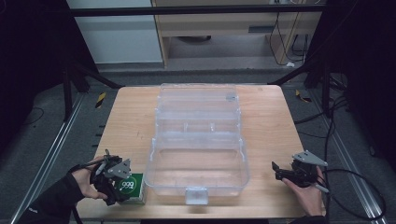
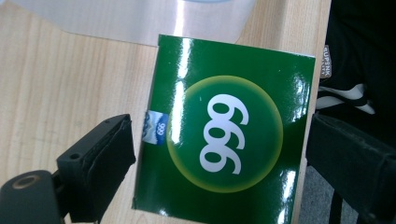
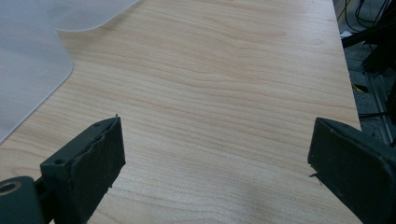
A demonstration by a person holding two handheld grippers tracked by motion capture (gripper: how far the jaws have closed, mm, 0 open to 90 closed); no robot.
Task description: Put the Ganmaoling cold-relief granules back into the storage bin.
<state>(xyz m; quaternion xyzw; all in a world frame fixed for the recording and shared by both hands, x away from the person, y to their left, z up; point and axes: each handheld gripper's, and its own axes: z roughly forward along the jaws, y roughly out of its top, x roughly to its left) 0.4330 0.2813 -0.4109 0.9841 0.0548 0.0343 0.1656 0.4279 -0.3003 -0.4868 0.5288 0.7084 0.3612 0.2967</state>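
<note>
Wooden table [image 1: 126,116] carried a clear plastic organizer box [image 1: 197,168] at centre, lid [image 1: 198,100] swung open toward the far side, so the tray was probably ready to receive items. Box interior looked empty.

Green carton [image 1: 131,186] marked 999 lay flat at the near left corner, just beside the box's near left wall, its near edge at the table edge.

Left gripper [image 1: 113,186] hung right over the carton, pointing down. In the left gripper view the jaws stood wide, straddling the carton [image 2: 224,135] on both sides, pads [image 2: 112,154] not pressing it. No grip yet; likely lined up to pinch it across its width.

Right gripper [image 1: 285,171] sat at the near right, well apart from the box, jaws wide over bare wood [image 3: 224,93], holding nothing. Probably parked out of the way.
</note>
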